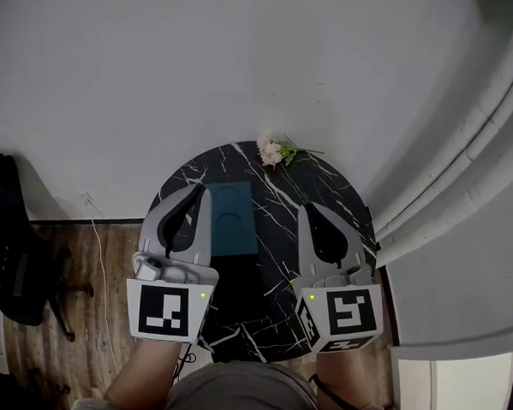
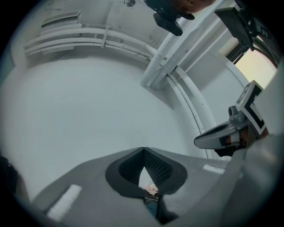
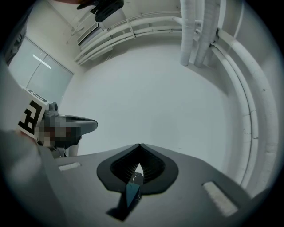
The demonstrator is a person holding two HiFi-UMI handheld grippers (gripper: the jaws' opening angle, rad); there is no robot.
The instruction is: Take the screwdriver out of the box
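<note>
A white wall (image 1: 247, 62) fills the upper half of the head view, with white pipes (image 1: 464, 168) running down the right edge and wood floor (image 1: 105, 320) at the lower left. A round black marble table (image 1: 326, 182) sits at the centre of the frame. Over its near half hover the left gripper (image 1: 199, 190) and the right gripper (image 1: 306, 209), each with its jaws brought together tip to tip and nothing held (each gripper's own view confirms this). Between them, on the table, lies a flat teal box (image 1: 230, 217); the screwdriver itself does not show in any view. A small pink flower (image 1: 270, 151) rests at the table's far edge, just above the box.
</note>
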